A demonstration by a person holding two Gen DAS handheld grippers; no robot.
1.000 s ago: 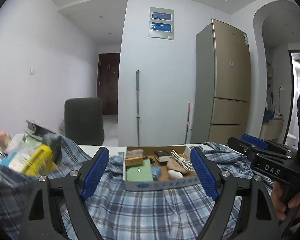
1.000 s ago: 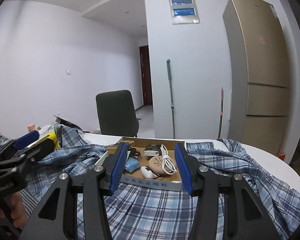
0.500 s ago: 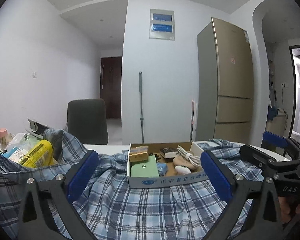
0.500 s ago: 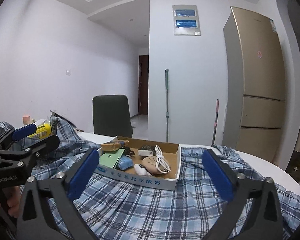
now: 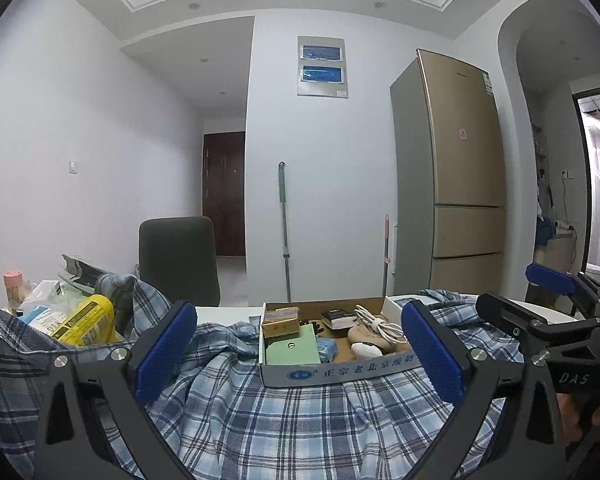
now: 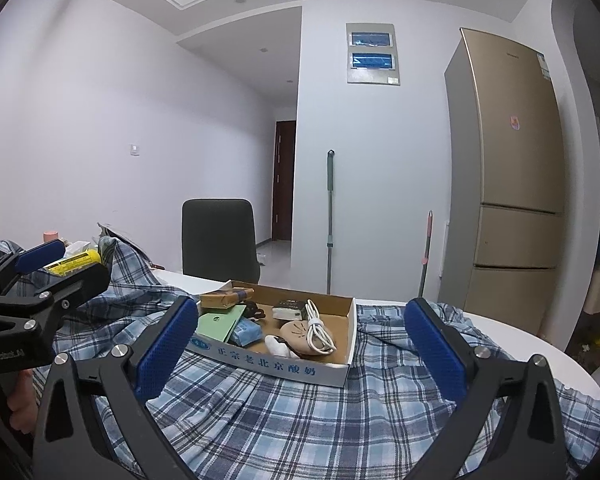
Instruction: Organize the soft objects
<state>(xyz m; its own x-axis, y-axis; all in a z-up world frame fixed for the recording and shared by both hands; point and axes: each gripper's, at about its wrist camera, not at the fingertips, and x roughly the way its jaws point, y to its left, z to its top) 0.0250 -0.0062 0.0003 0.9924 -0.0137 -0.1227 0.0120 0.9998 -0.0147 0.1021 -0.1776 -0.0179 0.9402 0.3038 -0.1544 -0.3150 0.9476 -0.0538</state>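
plaid shirt [image 5: 300,420]: cut off at bottom edge | table [image 6: 540,344]: mostly hidden under shirt

pale walls, gold fridge [image 5: 464,168], dark chair [image 5: 178,256], brown door [image 5: 225,196] — recessed ceiling lights on.

The left gripper [image 5: 300,354] is held level and pointing forward, its two blue-padded fingers [image 5: 166,348] spread wide apart with nothing between them. Its black arms angle in from the lower corners of the left wrist view. The right gripper [image 6: 300,350] sits in the same pose, fingers [image 6: 434,350] spread wide and holding nothing. The two grippers are side by side at about the same height: the right one shows at the right edge of the left wrist view, the left one at the left edge of the right wrist view. Part of the person's left hand [image 6: 18,400] shows gripping its handle, low on the left.
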